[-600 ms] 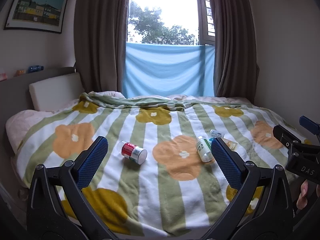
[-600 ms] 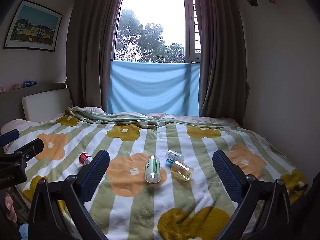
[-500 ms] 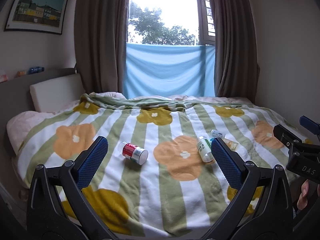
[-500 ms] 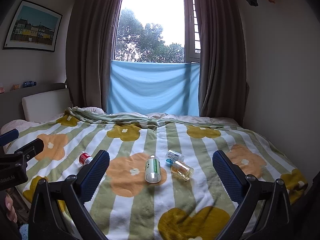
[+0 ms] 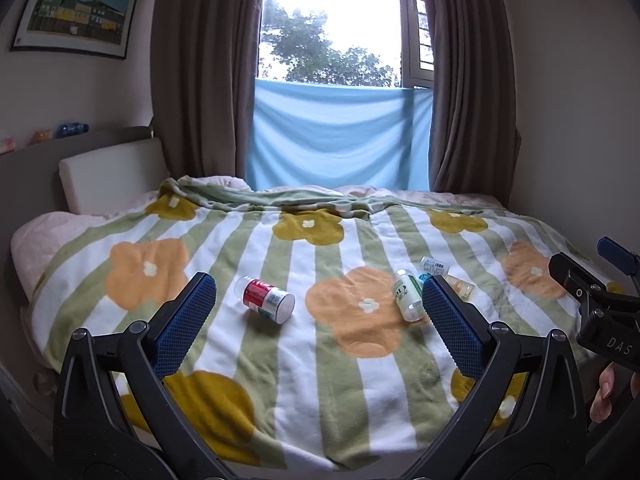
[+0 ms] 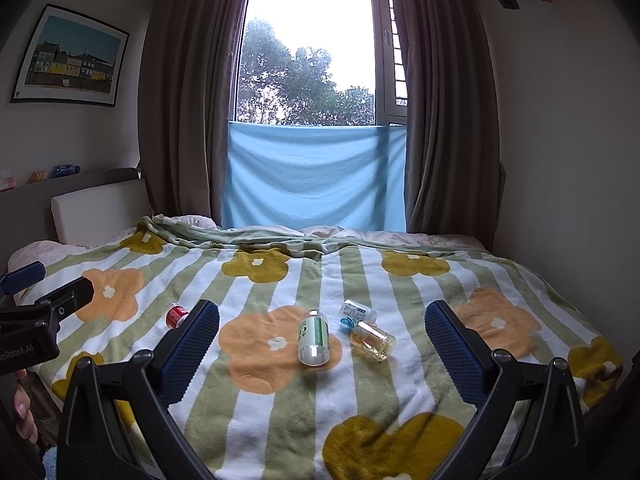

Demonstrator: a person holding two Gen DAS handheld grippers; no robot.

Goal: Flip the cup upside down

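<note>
Several small containers lie on their sides on the flowered blanket (image 6: 280, 396). A clear amber cup (image 6: 372, 340) (image 5: 460, 287) rests against a blue-labelled one (image 6: 356, 314) (image 5: 434, 268). Left of them lies a white bottle with a green label (image 6: 314, 338) (image 5: 408, 296). Farther left is a red-labelled container (image 5: 266, 299) (image 6: 176, 315). My left gripper (image 5: 317, 280) is open and holds nothing, short of the red container. My right gripper (image 6: 322, 306) is open too, hanging above the near part of the bed, well short of the cup.
The bed fills the room between a padded headboard (image 5: 108, 172) on the left and a bare wall (image 6: 560, 200) on the right. Curtains and a blue cloth (image 6: 316, 176) hang behind it. A person's fingers (image 5: 604, 392) hold the other gripper at each view's edge.
The left wrist view has drifted very slightly. Nothing on the bed has moved, and both grippers stay open.
</note>
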